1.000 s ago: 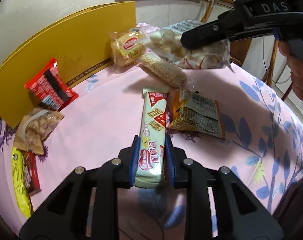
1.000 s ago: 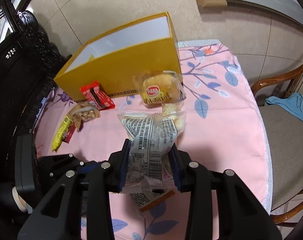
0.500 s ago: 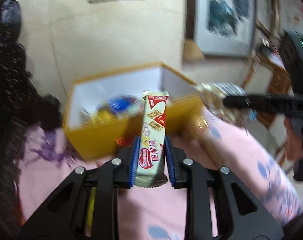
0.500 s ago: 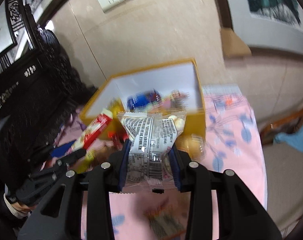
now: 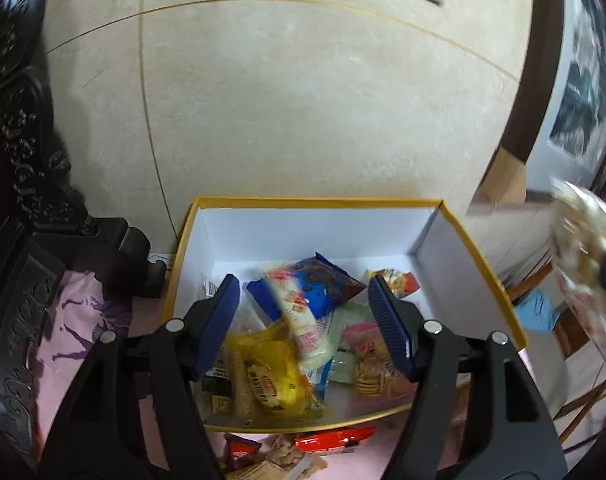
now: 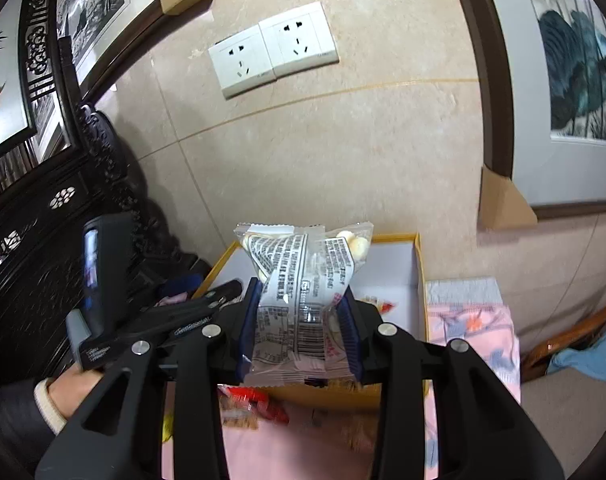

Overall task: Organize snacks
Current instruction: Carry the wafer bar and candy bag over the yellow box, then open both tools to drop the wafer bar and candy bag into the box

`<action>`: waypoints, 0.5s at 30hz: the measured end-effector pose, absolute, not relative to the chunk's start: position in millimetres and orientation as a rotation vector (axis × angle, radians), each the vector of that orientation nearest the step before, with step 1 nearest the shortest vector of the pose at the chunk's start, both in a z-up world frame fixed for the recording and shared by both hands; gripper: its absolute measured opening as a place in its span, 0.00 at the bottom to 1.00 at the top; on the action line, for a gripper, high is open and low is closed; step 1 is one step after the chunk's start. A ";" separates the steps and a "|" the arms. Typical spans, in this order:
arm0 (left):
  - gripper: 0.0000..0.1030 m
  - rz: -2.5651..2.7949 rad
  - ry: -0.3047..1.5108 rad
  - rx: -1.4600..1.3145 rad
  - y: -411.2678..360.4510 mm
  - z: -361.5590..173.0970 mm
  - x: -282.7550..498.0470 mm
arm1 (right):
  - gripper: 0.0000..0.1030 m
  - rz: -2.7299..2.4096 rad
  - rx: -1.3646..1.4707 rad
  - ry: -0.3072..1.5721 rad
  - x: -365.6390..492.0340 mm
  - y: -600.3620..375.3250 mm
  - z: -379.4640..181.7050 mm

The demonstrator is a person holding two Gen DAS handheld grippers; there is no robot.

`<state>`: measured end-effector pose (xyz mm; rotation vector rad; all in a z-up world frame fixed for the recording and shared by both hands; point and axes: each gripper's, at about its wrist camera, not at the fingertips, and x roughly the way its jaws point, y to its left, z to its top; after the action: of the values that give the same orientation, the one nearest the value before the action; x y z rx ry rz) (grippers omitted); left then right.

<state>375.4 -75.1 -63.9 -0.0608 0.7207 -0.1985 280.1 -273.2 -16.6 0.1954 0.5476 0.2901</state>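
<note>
Blue-padded left hand-held gripper (image 5: 305,320) gapes; right hand-held gripper (image 6: 299,332) pinches clear bag (image 6: 303,288).

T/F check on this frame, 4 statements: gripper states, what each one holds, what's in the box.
1. The left gripper is shut on the cream wafer bar. False: its jaws are wide open and the wafer bar is below them, over the snacks in the yellow box.
2. The right gripper grips a clear bag of snacks. True.
3. The yellow box is empty. False: it holds several packets, including a blue packet.
4. Red packets lie outside the box on the pink tablecloth. True.
</note>
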 end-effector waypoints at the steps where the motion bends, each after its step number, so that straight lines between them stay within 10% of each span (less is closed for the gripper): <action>1: 0.73 -0.187 0.721 -0.069 -71.9 -61.5 372.7 | 0.36 0.291 0.191 0.542 287.2 -272.4 -15.5; 15: 0.84 -0.098 0.683 -0.139 -32.3 -42.3 300.9 | 0.59 0.284 0.205 0.637 367.6 -264.6 -16.7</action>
<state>300.9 -32.3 -42.3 -0.1394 0.6830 -0.0979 367.6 -264.6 -16.7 0.2048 0.6366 0.2837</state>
